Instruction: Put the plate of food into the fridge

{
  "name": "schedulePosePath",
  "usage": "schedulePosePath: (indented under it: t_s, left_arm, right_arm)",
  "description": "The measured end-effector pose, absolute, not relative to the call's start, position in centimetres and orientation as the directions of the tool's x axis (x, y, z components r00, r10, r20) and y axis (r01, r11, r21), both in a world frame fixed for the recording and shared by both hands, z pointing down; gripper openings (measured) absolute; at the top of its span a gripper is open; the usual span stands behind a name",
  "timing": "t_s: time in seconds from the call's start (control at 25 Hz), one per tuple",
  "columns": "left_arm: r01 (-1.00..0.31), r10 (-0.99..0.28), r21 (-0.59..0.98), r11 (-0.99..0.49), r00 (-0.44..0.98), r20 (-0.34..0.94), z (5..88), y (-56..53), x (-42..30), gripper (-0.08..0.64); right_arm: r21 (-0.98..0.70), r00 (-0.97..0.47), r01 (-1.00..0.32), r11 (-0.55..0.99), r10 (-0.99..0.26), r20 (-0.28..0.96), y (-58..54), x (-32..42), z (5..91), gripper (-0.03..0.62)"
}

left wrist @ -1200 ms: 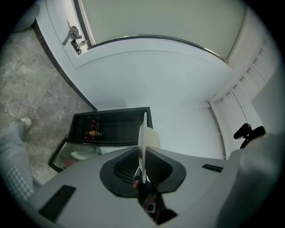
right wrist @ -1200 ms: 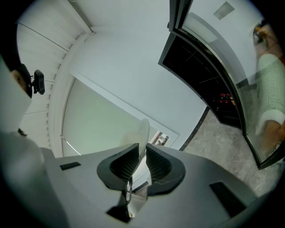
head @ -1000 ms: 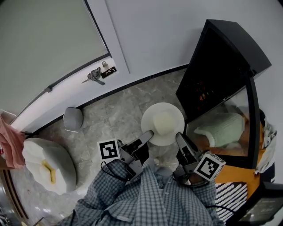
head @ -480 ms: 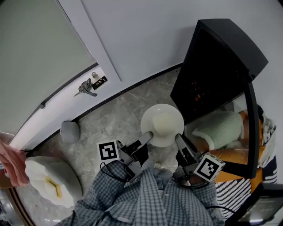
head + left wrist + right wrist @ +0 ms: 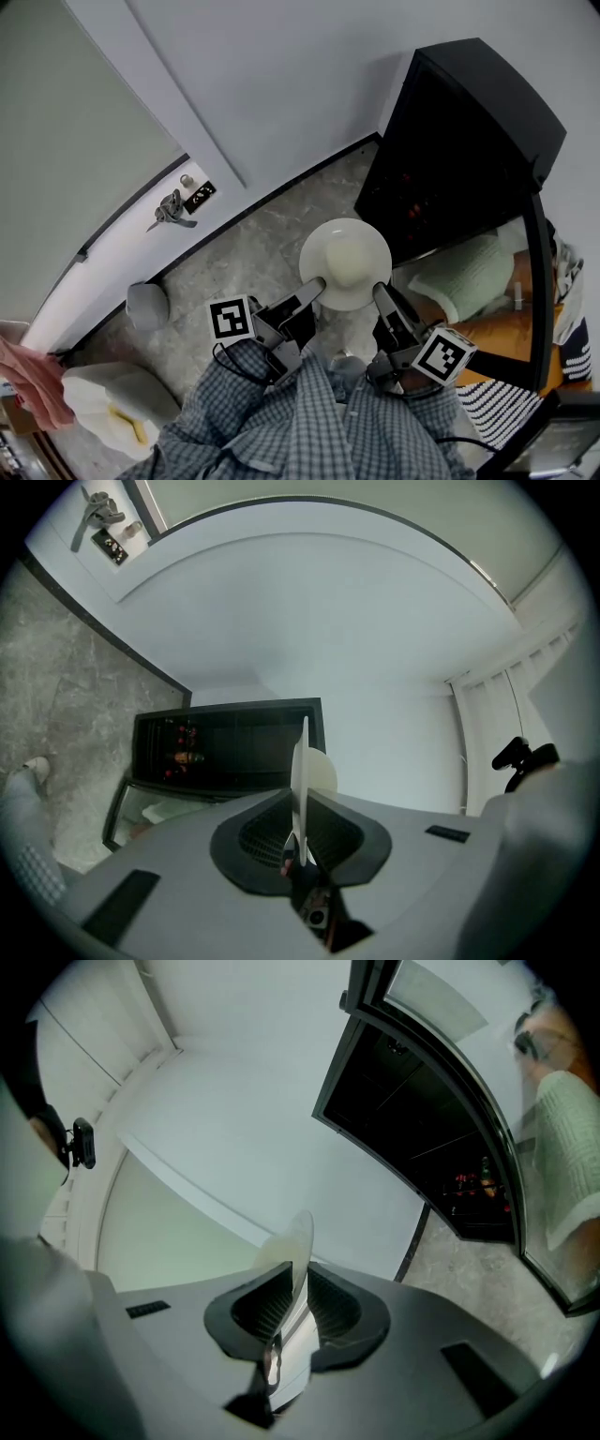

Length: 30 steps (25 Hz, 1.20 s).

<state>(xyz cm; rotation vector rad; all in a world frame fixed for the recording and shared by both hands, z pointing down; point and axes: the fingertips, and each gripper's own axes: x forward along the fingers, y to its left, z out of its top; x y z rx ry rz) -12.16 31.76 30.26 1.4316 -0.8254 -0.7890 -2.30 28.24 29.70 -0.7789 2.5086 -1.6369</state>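
Holding the plate (image 5: pixel 345 262) by opposite sides of its rim, the left gripper (image 5: pixel 317 286) and right gripper (image 5: pixel 380 294) keep it level above the stone floor (image 5: pixel 253 262), just in front of the open black fridge (image 5: pixel 450 141). A pale mound of food (image 5: pixel 350 255) sits in the middle of the plate.

The head view shows this from above, with the fridge's glass door (image 5: pixel 492 281) swung out to the right. Only the gripper views show the grip itself. In the left gripper view the plate (image 5: pixel 300 761) stands edge-on, with both jaws pressed against its rim. In the right gripper view the plate (image 5: pixel 298 1241) is pinched the same way. Both views also look into the dark fridge (image 5: pixel 230 747) (image 5: pixel 422 1138), where small red and orange things sit on a shelf.

Compared with a second ago, the grip and the plate's place between the grippers are unchanged. The door handle (image 5: pixel 172 207) and the white cushion (image 5: pixel 108 403) have slid toward the lower left of the head view, and the fridge fills more of it.
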Motion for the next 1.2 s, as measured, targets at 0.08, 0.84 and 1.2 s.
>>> schedulePosePath:
  t_s: [0.08,0.84,1.2]
  left_arm:
    - [-0.027,-0.848,1.0,0.0,0.529,0.014,30.3,30.9,-12.9,0.034]
    - [-0.017,-0.736,1.0,0.011,0.677,0.02,31.5,25.5,-15.8,0.034]
    - [-0.028,-0.695,1.0,0.007,0.718,0.025,31.9,21.4,-14.1,0.034]
  right_arm:
    - [-0.869,-0.863,-0.39,0.305,-0.451,0.23,27.6,-3.0,29.7,0.057]
    - [-0.865,-0.745,-0.46,0.2,-0.618,0.253,24.1,-5.4,31.1,0.057]
    - [-0.862,-0.718,-0.473,0.184,-0.647,0.256,20.6,-3.5,31.5,0.057]
